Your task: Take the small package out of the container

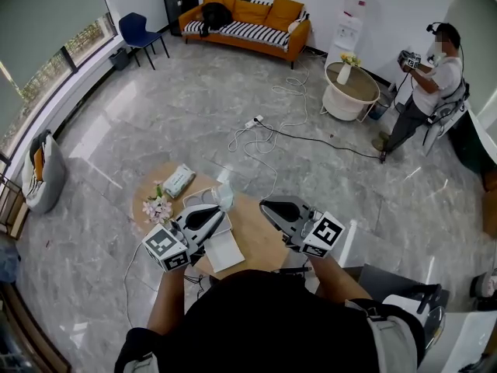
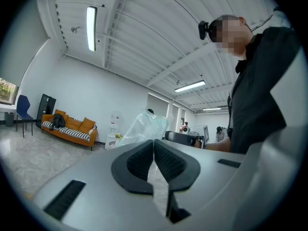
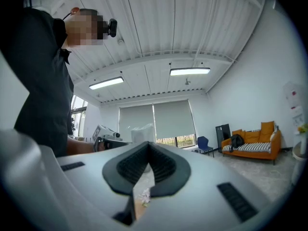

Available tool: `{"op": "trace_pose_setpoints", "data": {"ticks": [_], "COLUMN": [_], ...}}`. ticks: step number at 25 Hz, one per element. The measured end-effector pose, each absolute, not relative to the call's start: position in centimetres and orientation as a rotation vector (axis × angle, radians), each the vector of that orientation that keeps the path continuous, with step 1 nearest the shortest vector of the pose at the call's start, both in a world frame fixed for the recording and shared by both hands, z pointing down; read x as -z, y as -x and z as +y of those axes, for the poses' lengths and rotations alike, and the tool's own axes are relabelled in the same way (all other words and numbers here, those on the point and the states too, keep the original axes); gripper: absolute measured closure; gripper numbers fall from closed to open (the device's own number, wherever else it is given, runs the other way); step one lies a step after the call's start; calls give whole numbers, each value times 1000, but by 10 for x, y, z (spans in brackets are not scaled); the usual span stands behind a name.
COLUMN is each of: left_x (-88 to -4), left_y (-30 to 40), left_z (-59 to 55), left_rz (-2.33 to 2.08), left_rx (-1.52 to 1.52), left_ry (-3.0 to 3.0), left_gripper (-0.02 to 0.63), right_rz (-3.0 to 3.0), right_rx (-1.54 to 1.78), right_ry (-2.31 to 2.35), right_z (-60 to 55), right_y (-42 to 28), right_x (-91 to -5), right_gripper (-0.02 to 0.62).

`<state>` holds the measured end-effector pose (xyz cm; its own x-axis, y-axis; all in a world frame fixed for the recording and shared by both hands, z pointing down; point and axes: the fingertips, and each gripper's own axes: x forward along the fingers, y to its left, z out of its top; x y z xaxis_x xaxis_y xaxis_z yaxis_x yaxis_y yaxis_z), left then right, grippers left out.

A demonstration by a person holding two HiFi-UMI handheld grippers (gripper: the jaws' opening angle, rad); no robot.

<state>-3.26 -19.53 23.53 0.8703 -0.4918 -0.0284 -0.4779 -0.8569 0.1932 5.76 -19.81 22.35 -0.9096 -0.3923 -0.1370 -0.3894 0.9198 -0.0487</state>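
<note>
My left gripper is held above the round wooden table, shut on a small clear plastic package. In the left gripper view the thin film runs down between the closed pads, and the package bulges above the tips. A white flat container lies on the table just below that gripper. My right gripper hovers a short way to the right, apart from the package. Its jaws meet at the tips in the right gripper view, with nothing between them.
A small bunch of flowers and a pale tissue pack lie on the table's left side. Cables trail over the marble floor. A person stands at the back right by a round white side table.
</note>
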Motion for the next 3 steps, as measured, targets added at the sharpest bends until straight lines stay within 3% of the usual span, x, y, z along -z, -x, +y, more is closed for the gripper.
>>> {"op": "trace_pose_setpoints", "data": {"ticks": [3], "left_x": [-232], "left_y": [34], "left_z": [-195], "left_rz": [-751], "left_rx": [125], "left_ry": [-2857], "left_gripper": [586], "right_rz": [2937], "right_rx": [31], "right_ry": [595], "right_z": [-197], "right_y": [-55], "right_x": [-223], "right_gripper": [584]}}
